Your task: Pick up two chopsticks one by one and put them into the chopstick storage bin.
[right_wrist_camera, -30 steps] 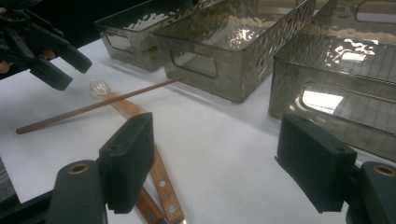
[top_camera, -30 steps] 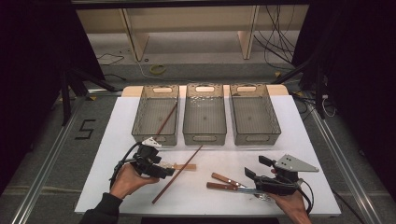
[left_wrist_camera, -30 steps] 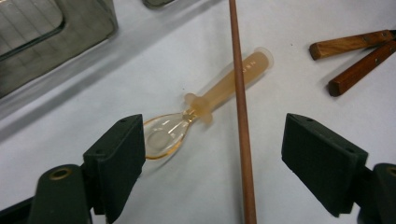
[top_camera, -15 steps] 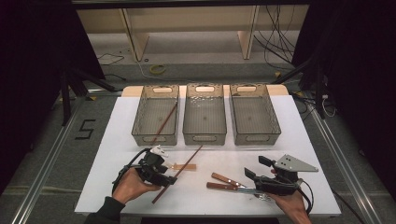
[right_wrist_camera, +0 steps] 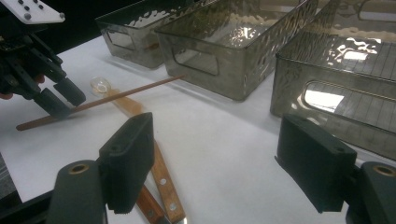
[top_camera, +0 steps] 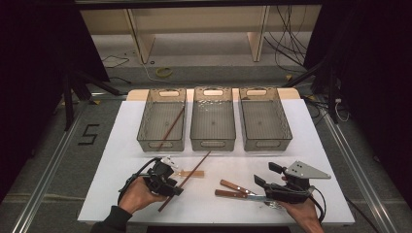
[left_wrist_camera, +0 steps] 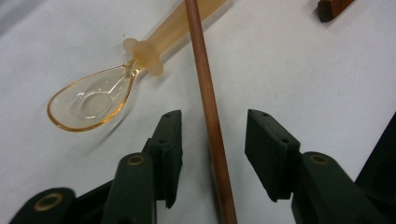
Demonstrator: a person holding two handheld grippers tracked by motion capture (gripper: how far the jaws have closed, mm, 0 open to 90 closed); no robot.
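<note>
I read a "5" [top_camera: 89, 134] on the floor left of the table [top_camera: 121, 145]. My left gripper [left_wrist_camera: 212, 140], jaws just closing but still apart, straddles the chopstick [left_wrist_camera: 205, 93] near the front edge. My right gripper [right_wrist_camera: 217, 163] gapes empty.

Three clear bins [top_camera: 213, 119] stand side by side along the far edge of the counter [top_camera: 121, 145]; the left one holds a brown stick [top_camera: 171, 128]. A clear amber spoon [left_wrist_camera: 93, 100] lies nearer the front edge, and two wooden-handled knives [top_camera: 233, 189] lie toward the front right corner.

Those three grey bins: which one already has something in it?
The left bin: a brown chopstick leans inside it. The middle bin and right bin look empty.
</note>
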